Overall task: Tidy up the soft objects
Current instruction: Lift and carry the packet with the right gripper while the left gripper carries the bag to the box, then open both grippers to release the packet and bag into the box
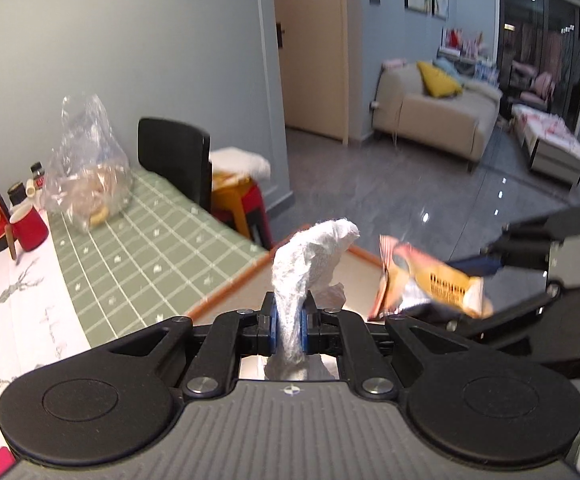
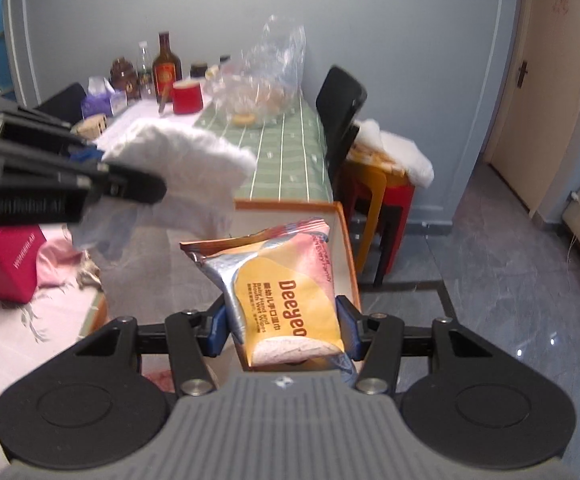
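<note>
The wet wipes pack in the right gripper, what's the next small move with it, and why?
Probably lower it a little further into the orange-rimmed box, then let go. The right gripper is clamped on the wet wipes pack with the box's open white interior directly beneath and beyond it. The left gripper holds a crumpled white tissue close alongside, so go straight down.

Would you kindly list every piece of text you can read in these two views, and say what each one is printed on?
"Deeyeo": brand on the wet wipes pack held in the right gripper.
"Baby Hand and Mouth Wet Wipes": smaller print on that pack, partly blurred.
Chinese line on the pack: too small to read.
Red box: white lettering, blurred.
Bottle label: unreadable.
Left gripper side print: blurred.
</note>
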{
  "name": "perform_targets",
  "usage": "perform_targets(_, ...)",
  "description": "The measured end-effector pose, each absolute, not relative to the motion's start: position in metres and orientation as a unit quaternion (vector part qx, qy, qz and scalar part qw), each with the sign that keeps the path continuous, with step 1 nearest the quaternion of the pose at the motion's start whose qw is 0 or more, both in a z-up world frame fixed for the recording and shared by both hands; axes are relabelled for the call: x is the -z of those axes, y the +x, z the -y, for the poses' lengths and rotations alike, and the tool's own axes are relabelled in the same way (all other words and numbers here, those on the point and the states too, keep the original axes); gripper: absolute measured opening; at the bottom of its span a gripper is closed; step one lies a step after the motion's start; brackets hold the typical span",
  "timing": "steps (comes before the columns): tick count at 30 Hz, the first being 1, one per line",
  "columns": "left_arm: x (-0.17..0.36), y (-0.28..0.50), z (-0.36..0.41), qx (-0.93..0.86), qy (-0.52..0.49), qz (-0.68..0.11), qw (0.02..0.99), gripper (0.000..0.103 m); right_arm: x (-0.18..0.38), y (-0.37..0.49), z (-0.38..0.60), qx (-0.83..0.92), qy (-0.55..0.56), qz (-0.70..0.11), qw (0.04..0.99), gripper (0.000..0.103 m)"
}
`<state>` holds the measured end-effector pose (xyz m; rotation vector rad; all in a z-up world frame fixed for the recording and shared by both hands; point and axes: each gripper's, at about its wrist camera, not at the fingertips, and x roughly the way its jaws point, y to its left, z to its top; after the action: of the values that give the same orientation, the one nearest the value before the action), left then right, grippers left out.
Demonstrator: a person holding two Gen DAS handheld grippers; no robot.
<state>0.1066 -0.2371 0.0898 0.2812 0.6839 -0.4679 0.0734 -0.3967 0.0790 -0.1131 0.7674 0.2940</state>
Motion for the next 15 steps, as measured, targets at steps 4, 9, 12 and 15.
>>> perform_targets(4, -0.071, 0.111, 0.240, 0.218, 0.141, -0.356, 0.898, 0.012, -0.061, 0.085, 0.393, -0.139, -0.059, -0.394, 0.907, 0.053)
perform_targets(9, -0.043, 0.112, 0.247, 0.207, 0.152, -0.384, 0.887, 0.013, -0.040, 0.104, 0.390, -0.135, -0.049, -0.413, 0.899, 0.053)
perform_targets(12, -0.032, 0.114, 0.250, 0.204, 0.154, -0.393, 0.884, 0.014, -0.029, 0.110, 0.389, -0.132, -0.044, -0.421, 0.896, 0.053)
perform_targets(15, -0.025, 0.116, 0.254, 0.197, 0.153, -0.399, 0.882, 0.014, -0.025, 0.115, 0.388, -0.127, -0.037, -0.427, 0.894, 0.053)
